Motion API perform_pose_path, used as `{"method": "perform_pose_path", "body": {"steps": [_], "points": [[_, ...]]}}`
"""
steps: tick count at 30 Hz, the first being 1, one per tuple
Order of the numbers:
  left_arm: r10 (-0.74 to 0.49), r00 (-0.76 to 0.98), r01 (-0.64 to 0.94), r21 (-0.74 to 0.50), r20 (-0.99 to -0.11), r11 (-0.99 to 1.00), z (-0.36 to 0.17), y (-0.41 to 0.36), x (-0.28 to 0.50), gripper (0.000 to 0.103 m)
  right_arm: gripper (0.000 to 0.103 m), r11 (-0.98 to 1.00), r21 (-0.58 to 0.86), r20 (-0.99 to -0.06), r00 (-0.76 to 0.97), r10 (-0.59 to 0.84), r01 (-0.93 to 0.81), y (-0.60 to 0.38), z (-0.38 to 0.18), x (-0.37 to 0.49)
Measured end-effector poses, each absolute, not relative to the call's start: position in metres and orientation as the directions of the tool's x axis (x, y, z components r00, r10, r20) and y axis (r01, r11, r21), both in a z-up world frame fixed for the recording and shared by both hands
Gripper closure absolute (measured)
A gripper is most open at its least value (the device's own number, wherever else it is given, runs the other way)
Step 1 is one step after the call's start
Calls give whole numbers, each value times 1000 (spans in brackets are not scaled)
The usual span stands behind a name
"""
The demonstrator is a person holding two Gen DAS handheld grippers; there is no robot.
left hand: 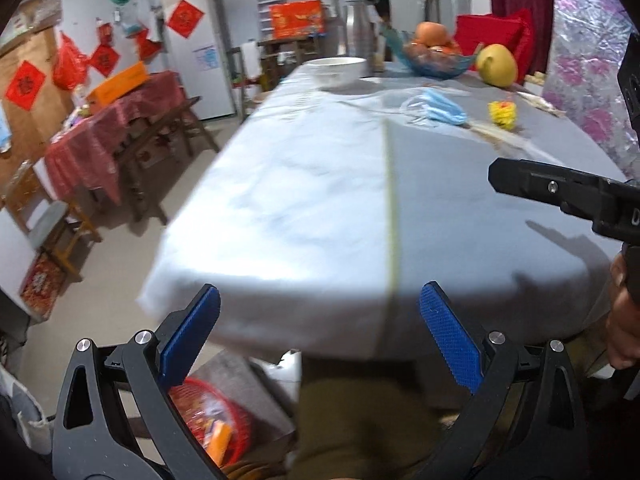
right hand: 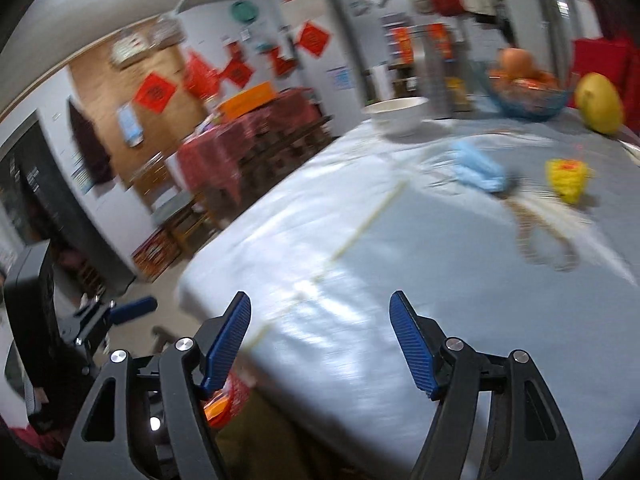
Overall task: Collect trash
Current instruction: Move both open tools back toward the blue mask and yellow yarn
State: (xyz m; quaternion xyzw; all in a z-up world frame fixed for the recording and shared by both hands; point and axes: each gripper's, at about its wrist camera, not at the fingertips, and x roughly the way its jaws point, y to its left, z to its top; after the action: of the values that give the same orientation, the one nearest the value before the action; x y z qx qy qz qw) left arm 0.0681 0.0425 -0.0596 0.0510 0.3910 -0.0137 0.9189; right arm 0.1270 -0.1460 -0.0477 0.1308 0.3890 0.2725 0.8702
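Observation:
A crumpled blue face mask (left hand: 438, 108) (right hand: 478, 172) lies on the far part of the pale-clothed table (left hand: 300, 200) (right hand: 400, 280). Right of it sits a yellow crumpled wrapper (left hand: 502, 113) (right hand: 566, 180), with straw-coloured scraps (left hand: 500, 136) (right hand: 540, 236) just in front. My left gripper (left hand: 320, 290) hangs open over the table's near edge, nothing between its blue pads. My right gripper (right hand: 320, 300) is open too, above the near left corner, also empty. One black finger of the right gripper (left hand: 520, 180) shows at the right of the left wrist view. A red basket (left hand: 212, 416) (right hand: 224, 404) stands on the floor below the table edge.
At the table's far end stand a white bowl (left hand: 336, 70), a blue glass fruit bowl (left hand: 434, 60), a yellow pomelo (left hand: 498, 65) and a metal flask (left hand: 358, 24). A red-clothed side table (left hand: 112, 136) and wooden stools fill the left.

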Motion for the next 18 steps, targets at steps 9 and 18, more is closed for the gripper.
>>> {"method": "perform_pose_path", "body": {"steps": [9, 18], "points": [[-83, 656, 160, 31, -750, 987, -71, -4, 144, 7, 31, 898, 425, -654, 646, 393, -116, -242, -80, 167], [-114, 634, 217, 35, -765, 976, -64, -43, 220, 7, 23, 939, 340, -692, 661, 290, -55, -273, -87, 219]]}}
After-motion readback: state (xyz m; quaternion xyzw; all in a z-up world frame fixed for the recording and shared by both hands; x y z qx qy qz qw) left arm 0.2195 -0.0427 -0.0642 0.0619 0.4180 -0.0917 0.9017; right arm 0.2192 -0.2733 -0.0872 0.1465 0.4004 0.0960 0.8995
